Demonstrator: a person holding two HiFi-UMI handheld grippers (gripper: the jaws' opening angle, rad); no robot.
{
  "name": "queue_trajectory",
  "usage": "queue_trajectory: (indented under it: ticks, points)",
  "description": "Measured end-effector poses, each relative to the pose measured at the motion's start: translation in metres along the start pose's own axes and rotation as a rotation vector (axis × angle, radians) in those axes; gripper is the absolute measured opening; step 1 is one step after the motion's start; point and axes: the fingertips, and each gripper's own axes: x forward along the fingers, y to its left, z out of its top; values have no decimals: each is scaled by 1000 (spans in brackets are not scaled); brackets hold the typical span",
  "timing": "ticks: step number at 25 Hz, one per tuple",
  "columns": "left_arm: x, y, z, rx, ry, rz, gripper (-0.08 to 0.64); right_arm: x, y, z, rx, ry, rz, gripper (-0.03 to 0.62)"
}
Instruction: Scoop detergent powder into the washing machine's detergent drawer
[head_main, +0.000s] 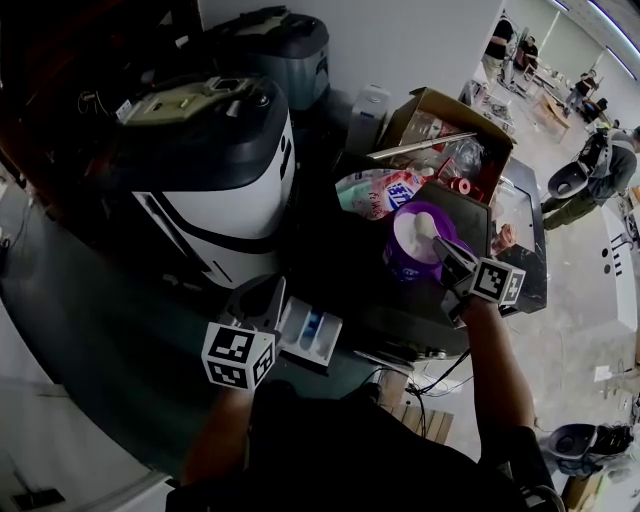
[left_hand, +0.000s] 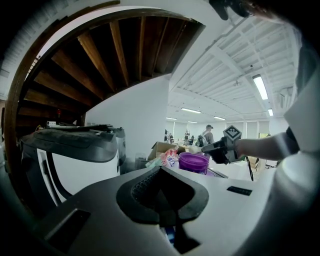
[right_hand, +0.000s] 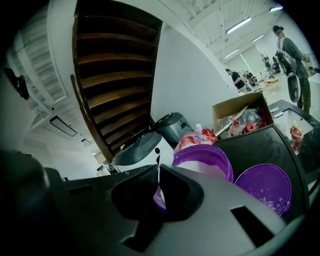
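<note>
A purple tub (head_main: 396, 262) of white detergent powder (head_main: 410, 238) stands on a black top right of the white washing machine (head_main: 222, 200). My right gripper (head_main: 447, 252) is over the tub, shut on the thin white handle of a scoop (right_hand: 158, 171) whose bowl lies in the powder. The machine's detergent drawer (head_main: 312, 332) is pulled out, showing a blue insert. My left gripper (head_main: 258, 300) is just left of the drawer, jaws together, with nothing seen between them. From the left gripper view the tub (left_hand: 193, 162) and the right gripper (left_hand: 220, 148) are ahead to the right.
The tub's purple lid (right_hand: 265, 186) lies on the black top beside it. A printed detergent bag (head_main: 380, 190) and an open cardboard box (head_main: 445, 125) of clutter sit behind. A second dark-topped appliance (head_main: 280, 50) stands at the back. People move about far right.
</note>
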Motion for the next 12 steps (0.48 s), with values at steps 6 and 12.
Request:
queue_trajectory:
  ticks: [6, 12]
  points:
    - [-5, 2, 1, 0, -8, -10, 6, -1, 31, 4, -11, -20, 48, 20]
    - [-15, 8, -4, -8, -14, -14, 6, 11, 74, -16, -26, 11, 112, 20]
